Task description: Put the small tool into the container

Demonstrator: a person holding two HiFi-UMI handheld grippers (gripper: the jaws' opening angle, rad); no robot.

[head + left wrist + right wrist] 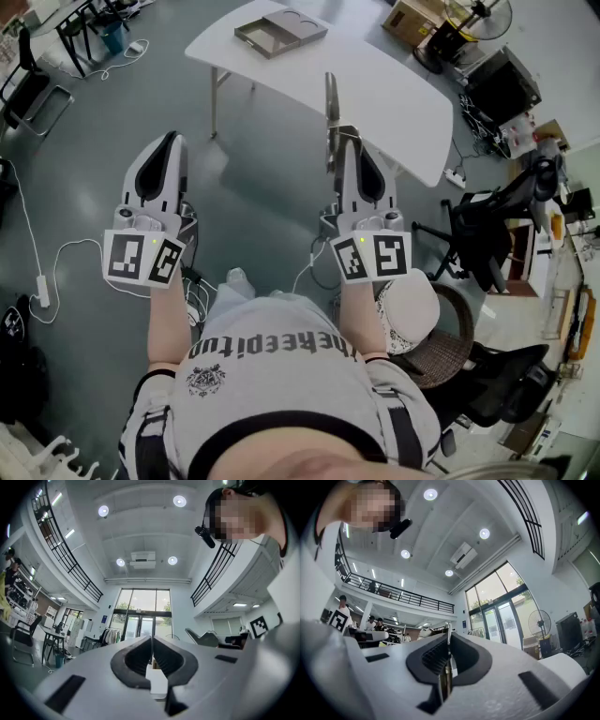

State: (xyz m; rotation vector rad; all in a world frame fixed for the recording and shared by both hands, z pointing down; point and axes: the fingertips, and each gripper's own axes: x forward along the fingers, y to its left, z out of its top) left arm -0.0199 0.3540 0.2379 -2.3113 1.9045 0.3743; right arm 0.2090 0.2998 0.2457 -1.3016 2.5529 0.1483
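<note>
The right tongs (pixel 345 137) are clenched on the small tool (pixel 332 105), a thin flat metal strip jutting toward twelve o'clock. The left tongs (pixel 172 140) are clenched and empty. The strip looks light, stiff and slick, so its flat faces are the place to grip. The container (pixel 251 39) waits on the tabletop (pixel 394 94) at twelve o'clock.

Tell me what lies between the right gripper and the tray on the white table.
In the head view, only the thin tool clamped in the right gripper and bare white table lie on the way to the tray.
</note>
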